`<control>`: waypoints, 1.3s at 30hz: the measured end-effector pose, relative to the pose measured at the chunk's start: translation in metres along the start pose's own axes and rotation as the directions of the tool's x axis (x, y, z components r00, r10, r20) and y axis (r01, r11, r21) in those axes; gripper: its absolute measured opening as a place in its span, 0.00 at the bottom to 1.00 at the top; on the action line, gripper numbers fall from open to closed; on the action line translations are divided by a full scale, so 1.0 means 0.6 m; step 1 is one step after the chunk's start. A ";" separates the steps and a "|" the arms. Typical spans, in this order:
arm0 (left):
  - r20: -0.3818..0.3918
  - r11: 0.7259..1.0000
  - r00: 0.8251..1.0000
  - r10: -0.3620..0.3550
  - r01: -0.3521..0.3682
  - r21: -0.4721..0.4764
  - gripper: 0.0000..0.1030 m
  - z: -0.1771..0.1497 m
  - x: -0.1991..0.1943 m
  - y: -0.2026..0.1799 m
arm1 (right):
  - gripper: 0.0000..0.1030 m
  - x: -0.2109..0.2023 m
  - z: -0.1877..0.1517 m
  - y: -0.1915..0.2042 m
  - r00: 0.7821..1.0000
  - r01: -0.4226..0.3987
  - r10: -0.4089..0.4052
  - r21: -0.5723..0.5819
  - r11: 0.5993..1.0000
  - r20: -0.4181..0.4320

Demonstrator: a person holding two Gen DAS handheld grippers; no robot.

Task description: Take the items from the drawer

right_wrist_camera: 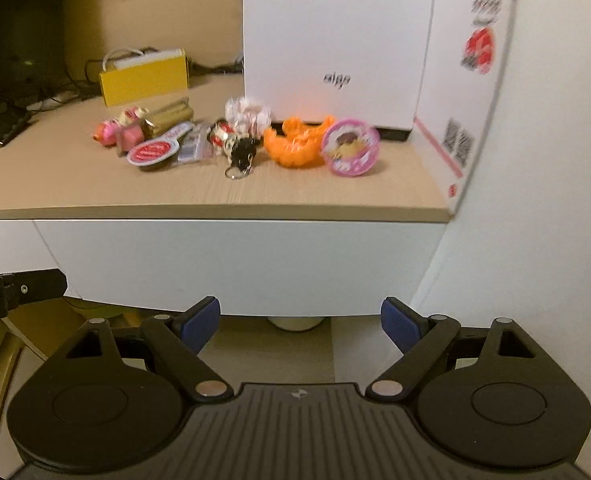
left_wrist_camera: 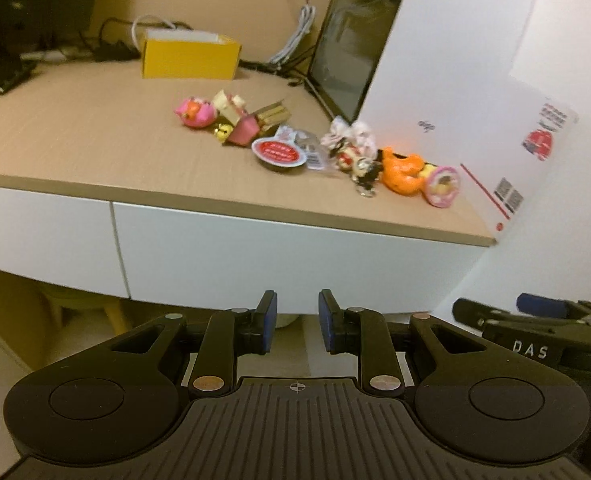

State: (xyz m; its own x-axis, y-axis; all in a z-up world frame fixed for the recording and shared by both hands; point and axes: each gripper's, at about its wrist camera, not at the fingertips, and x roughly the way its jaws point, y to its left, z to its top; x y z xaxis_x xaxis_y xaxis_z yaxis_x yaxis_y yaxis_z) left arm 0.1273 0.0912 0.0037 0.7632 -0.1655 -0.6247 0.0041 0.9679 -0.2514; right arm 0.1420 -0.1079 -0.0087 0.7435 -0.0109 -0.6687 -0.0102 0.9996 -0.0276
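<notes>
White drawer front point(right_wrist_camera: 231, 264), shut, beneath the desk point(right_wrist_camera: 75, 184) edge; small toys, among them an orange figure point(right_wrist_camera: 295, 144), lie in a row on the desk. Left tool point(left_wrist_camera: 297, 322): jaws narrowly apart, empty. Right tool point(right_wrist_camera: 300, 326): jaws wide, empty.

Small toys point(left_wrist_camera: 279, 136) on desk point(left_wrist_camera: 95, 140), drawer point(left_wrist_camera: 275, 256) closed.

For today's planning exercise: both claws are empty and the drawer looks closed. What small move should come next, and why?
Probably bring the right claw up to the drawer front: it is shut under the desk edge, the toys already lie on top, and that claw's jaws stand wide and empty.
</notes>
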 end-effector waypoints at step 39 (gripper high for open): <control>0.124 0.983 0.985 0.122 -0.137 0.124 0.24 -0.117 -0.102 -0.075 | 0.92 -0.117 -0.110 0.009 0.985 -0.065 0.068 -0.025 0.998 0.160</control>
State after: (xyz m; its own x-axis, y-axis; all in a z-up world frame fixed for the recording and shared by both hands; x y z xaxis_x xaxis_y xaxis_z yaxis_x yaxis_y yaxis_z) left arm 0.0354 0.0447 0.0013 0.8320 -0.0217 -0.5543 -0.0203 0.9974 -0.0696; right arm 0.0457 -0.1038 -0.0111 0.8383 0.0613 -0.5417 -0.0747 0.9972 -0.0027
